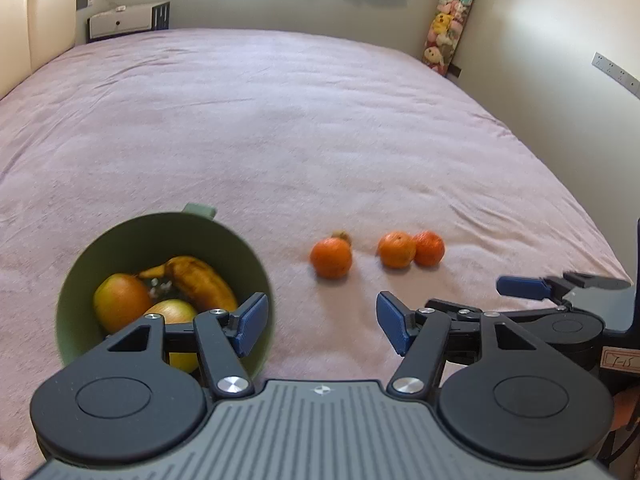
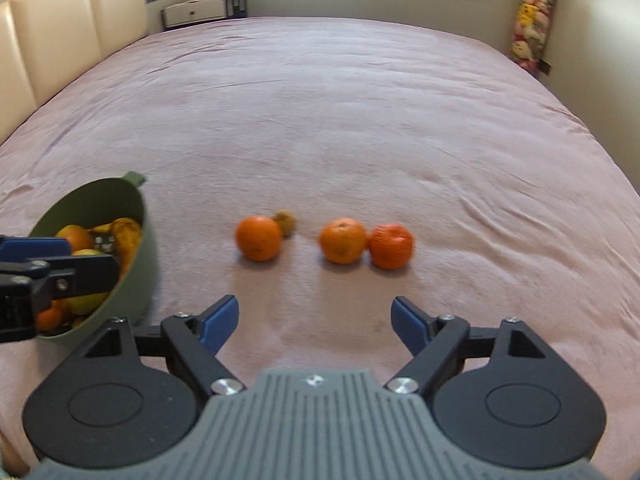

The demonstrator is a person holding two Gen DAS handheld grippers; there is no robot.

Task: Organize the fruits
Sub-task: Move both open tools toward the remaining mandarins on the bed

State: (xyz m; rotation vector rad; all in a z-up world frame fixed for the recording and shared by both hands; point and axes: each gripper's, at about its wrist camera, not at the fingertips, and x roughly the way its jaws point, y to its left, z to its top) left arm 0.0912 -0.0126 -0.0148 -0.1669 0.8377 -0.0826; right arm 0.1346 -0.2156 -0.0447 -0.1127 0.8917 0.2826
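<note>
With the bowl [image 1: 160, 280] partly filled, three oranges [image 2: 344, 240] and a small fruit [image 2: 285, 222] lay ahead of the released, empty right gripper [image 2: 314, 320] and left gripper [image 1: 320, 320].

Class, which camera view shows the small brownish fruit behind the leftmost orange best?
The right wrist view: the small brownish fruit sits nearly whole beside the leftmost orange. In the left wrist view that orange hides most of it, leaving only its top visible.
</note>
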